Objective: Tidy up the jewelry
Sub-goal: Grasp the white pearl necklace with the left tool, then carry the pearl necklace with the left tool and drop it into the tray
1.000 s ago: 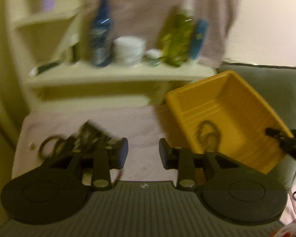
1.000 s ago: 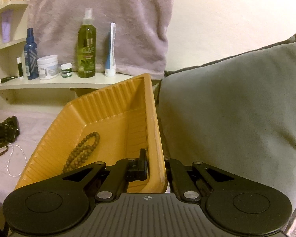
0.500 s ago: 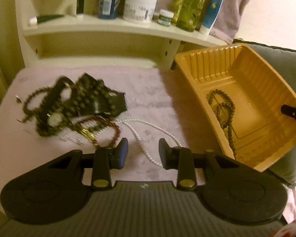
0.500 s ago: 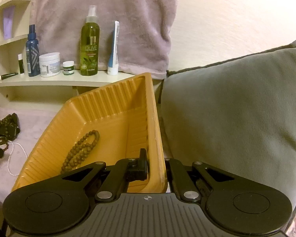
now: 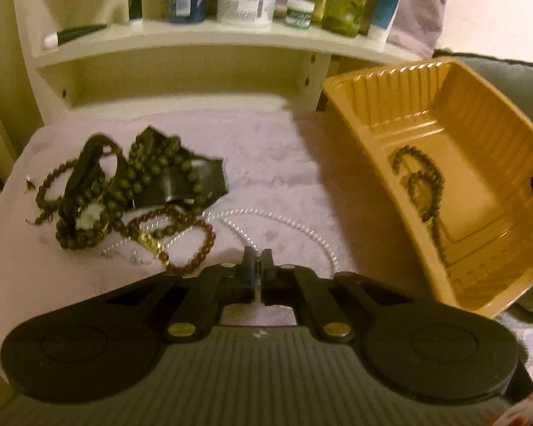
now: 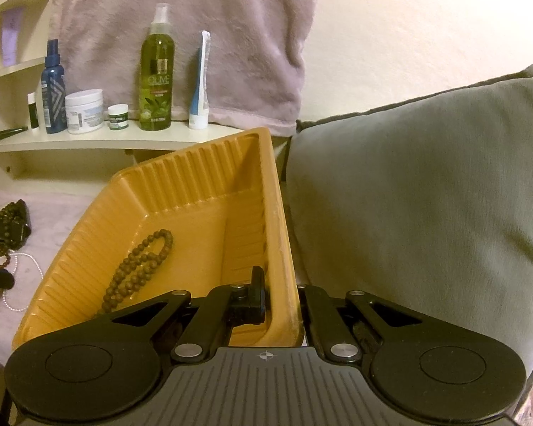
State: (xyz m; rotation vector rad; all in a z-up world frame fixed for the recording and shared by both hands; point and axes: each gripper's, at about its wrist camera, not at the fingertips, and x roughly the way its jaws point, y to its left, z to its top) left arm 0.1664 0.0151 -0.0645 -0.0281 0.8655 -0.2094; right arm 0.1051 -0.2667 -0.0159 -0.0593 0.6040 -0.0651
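A tangle of dark bead strands and a watch (image 5: 124, 184) lies on the pink cloth, with a reddish bead bracelet (image 5: 174, 234) and a white pearl necklace (image 5: 284, 227) in front. My left gripper (image 5: 258, 261) is shut over the pearl strand; the grip itself is hidden by the fingers. An orange tray (image 5: 355, 135) holds a brown bead strand (image 5: 423, 184). My right gripper (image 6: 280, 284) is shut on the tray's right wall (image 6: 277, 234), holding it tilted; the beads (image 6: 138, 269) lie inside.
A cream shelf (image 5: 209, 42) behind holds bottles, jars and tubes, including a green olive bottle (image 6: 158, 71). A grey cushion (image 6: 426, 191) presses against the tray's right side. A pink fleece (image 6: 181, 35) hangs on the wall.
My left gripper dropped towards the cloth and its fingers closed over the pearl necklace. The right gripper kept its hold on the tray wall and barely moved.
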